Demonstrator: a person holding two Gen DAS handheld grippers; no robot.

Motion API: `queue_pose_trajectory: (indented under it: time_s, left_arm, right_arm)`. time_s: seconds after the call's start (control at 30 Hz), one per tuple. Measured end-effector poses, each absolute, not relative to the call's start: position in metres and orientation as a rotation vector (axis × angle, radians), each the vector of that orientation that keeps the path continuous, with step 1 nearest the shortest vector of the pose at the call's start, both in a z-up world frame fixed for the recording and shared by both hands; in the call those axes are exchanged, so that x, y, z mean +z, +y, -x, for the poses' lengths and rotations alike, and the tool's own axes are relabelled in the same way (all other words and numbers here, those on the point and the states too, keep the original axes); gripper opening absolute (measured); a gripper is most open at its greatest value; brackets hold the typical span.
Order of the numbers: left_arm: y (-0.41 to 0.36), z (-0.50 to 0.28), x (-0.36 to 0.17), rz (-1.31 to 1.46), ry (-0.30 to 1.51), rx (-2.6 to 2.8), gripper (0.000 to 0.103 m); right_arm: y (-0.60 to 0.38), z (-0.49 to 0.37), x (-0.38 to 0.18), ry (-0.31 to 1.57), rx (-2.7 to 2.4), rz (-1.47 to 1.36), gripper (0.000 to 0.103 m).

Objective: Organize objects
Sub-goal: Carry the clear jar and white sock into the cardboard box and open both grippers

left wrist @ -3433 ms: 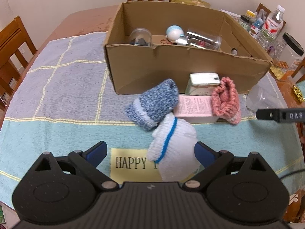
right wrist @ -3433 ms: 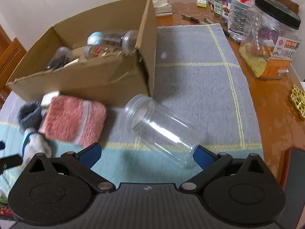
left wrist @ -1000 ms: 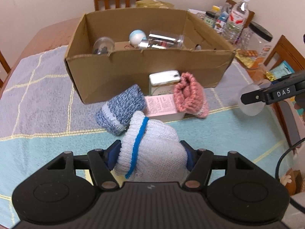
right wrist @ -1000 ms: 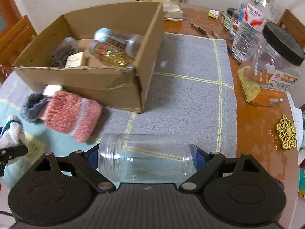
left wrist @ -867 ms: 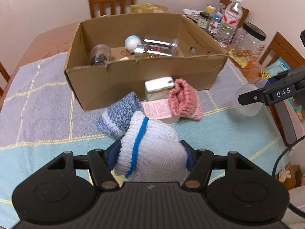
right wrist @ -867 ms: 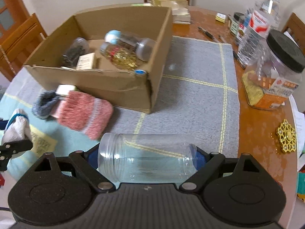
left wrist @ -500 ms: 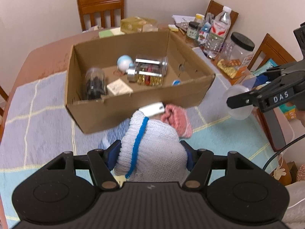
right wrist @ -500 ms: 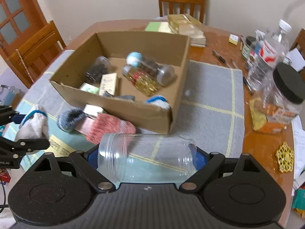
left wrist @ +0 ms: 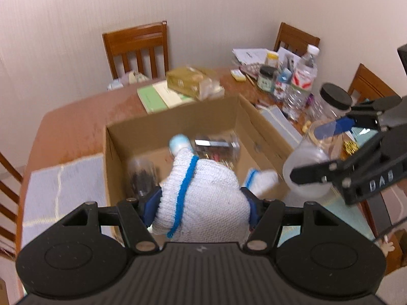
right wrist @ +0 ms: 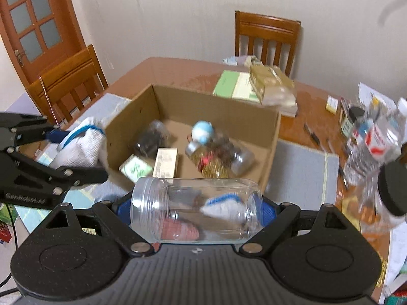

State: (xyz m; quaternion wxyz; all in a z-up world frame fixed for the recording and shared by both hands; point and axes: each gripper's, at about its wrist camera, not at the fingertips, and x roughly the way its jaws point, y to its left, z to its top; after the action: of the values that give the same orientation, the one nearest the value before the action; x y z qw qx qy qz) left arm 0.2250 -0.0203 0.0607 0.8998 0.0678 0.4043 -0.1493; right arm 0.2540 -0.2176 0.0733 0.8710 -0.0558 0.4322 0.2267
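Observation:
My left gripper (left wrist: pixel 201 204) is shut on a white sock with a blue stripe (left wrist: pixel 206 183), held above the near wall of the open cardboard box (left wrist: pixel 110 162). My right gripper (right wrist: pixel 197 212) is shut on a clear plastic jar (right wrist: pixel 173 203), which lies crosswise between the pads, lifted above the box's near right corner (right wrist: pixel 273 150). Each gripper shows in the other's view: the right gripper (left wrist: pixel 328 150) with the jar, the left gripper (right wrist: pixel 76 152) with the sock (right wrist: pixel 81 147). Inside the box lie a second white sock (left wrist: pixel 263 179), a dark jar (right wrist: pixel 152 139), a blue-white ball (right wrist: pixel 202 128) and small cartons (right wrist: pixel 166 161).
Water bottles (left wrist: pixel 302 81) and a black-lidded jar (left wrist: pixel 333 104) crowd the table's right side. Books and a gold packet (left wrist: pixel 193 84) lie behind the box. Wooden chairs (left wrist: pixel 137 48) stand around the table, a door (right wrist: pixel 35 23) at the left. A pink sock (right wrist: pixel 178 231) shows through the jar.
Both grippers have risen with their loads and moved in over the box. The views now look down into it, and the socks in front of the box are mostly hidden.

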Motion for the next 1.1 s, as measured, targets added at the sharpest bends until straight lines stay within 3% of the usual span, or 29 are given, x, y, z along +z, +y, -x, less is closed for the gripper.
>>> queue_pose_trajectory:
  time_s: [0.2, 0.3, 0.67, 0.73, 0.77, 1.1]
  left_arm:
    - [-0.018, -0.264, 0.066, -0.154, 0.814, -0.288, 0.065]
    - [-0.017, -0.282, 0.062, -0.155, 0.822, -0.275, 0.065]
    - [-0.019, -0.322, 0.039, -0.168, 0.862, -0.251, 0.066]
    - [-0.019, -0.331, 0.037, -0.177, 0.858, -0.239, 0.076]
    - [-0.020, -0.335, 0.035, -0.185, 0.855, -0.231, 0.088]
    - [-0.020, -0.345, 0.031, -0.219, 0.853, -0.200, 0.091]
  right_arm:
    - [-0.200, -0.281, 0.075, 0.877, 0.482, 0.152, 0.093]
    - [-0.191, -0.290, 0.070, 0.867, 0.477, 0.183, 0.103]
    - [-0.202, -0.292, 0.056, 0.902, 0.456, 0.134, 0.103]
    - [-0.205, -0.292, 0.055, 0.906, 0.441, 0.124, 0.103]
    - [-0.207, -0.292, 0.055, 0.907, 0.435, 0.117, 0.103]
    - [-0.220, -0.292, 0.052, 0.925, 0.402, 0.077, 0.103]
